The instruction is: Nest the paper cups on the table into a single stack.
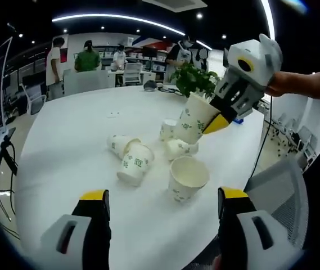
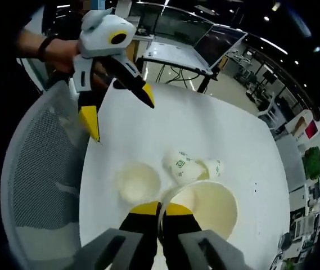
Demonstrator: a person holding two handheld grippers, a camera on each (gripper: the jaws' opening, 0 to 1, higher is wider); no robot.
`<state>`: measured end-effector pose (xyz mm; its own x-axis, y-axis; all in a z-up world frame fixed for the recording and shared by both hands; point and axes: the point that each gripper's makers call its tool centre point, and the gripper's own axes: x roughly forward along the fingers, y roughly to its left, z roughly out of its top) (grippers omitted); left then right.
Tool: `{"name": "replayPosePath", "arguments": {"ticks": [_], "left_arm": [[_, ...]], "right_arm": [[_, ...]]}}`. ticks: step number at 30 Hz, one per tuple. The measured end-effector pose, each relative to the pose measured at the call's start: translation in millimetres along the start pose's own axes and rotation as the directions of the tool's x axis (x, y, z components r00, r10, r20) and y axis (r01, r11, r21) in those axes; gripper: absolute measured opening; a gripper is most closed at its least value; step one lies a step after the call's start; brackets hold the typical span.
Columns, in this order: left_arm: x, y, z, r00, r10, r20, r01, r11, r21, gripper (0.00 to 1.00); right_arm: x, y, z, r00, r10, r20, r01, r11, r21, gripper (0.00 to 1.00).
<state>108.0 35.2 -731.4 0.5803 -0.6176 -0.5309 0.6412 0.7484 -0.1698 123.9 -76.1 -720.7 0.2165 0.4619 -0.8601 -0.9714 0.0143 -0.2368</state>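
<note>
Yellow-tipped jaws of the left gripper (image 1: 163, 203) rise from the near edge of the left gripper view, spread wide apart with nothing between them, hovering over the near rim of the round white table (image 1: 64, 152). Just beyond them an upright paper cup (image 1: 186, 178) stands open-mouthed, white with green print. To its left two tipped cups (image 1: 129, 158) lie on their sides, touching each other, mouths toward the near side. Behind the upright one, more cups (image 1: 176, 143) cluster, some on their sides; exact count hard to tell. Right gripper (image 1: 220, 121) comes in from the right, held by a person's hand (image 1: 294, 83), its jaws pinched together on the rim of a held cup (image 1: 195, 117) tilted above the far cluster. Potted green plant (image 1: 194, 79) sits on the table behind it. Several people stand at desks far back. In the right gripper view, its own jaws are closed on the rim of that cup, the open mouth (image 2: 207, 207) big and near. Below it on the table: the upright cup (image 2: 138, 182) left, and the two tipped cups (image 2: 190, 166) just beyond. The left gripper (image 2: 121, 116) hangs far up-left, jaws well apart. Grey mesh chair (image 2: 41, 169) is at the table's left edge.
</note>
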Motion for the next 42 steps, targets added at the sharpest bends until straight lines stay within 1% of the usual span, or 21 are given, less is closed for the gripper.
{"name": "replayPosePath", "arguments": {"ticks": [3, 6, 9, 14, 15, 19, 24, 33, 42], "left_arm": [[0, 0.1, 0.4, 1.0, -0.001, 0.003, 0.001, 1.0, 0.002, 0.77], [-1, -1.9, 0.8, 1.0, -0.005, 0.007, 0.005, 1.0, 0.004, 0.77], [-1, -2.9, 0.3, 1.0, -0.005, 0.006, 0.005, 1.0, 0.009, 0.77], [-3, -1.2, 0.3, 1.0, 0.001, 0.006, -0.001, 1.0, 0.009, 0.77], [-3, 0.1, -0.1, 1.0, 0.001, 0.007, -0.001, 1.0, 0.007, 0.77], [-5, 1.1, -1.9, 1.0, 0.003, 0.003, -0.003, 1.0, 0.006, 0.77], [-4, 3.0, -3.2, 1.0, 0.002, -0.001, -0.002, 1.0, 0.005, 0.77], [-4, 1.2, -3.1, 1.0, -0.002, -0.003, 0.002, 1.0, 0.0, 0.77], [-4, 7.0, -7.0, 1.0, 0.0, -0.01, 0.0, 1.0, -0.008, 0.76]], "right_arm": [[3, 7, 4.3, 1.0, 0.017, 0.003, -0.017, 1.0, -0.018, 0.0], [8, 24, 14.9, 0.999, 0.049, 0.009, -0.049, 0.998, -0.048, 0.0], [13, 34, 18.4, 0.997, 0.074, -0.005, -0.074, 0.994, -0.085, 0.0], [21, 42, 21.1, 0.995, 0.094, -0.014, -0.095, 0.99, -0.107, 0.0], [19, 46, 23.1, 0.995, 0.101, -0.016, -0.102, 0.989, -0.11, 0.0], [24, 47, 21.4, 0.994, 0.108, -0.029, -0.111, 0.985, -0.131, 0.0], [34, 47, 19.3, 0.993, 0.116, -0.034, -0.119, 0.984, -0.13, 0.0], [36, 53, 17.9, 0.99, 0.13, -0.053, -0.136, 0.981, -0.137, 0.0], [41, 52, 15.8, 0.989, 0.132, -0.063, -0.14, 0.979, -0.146, 0.0]]}}
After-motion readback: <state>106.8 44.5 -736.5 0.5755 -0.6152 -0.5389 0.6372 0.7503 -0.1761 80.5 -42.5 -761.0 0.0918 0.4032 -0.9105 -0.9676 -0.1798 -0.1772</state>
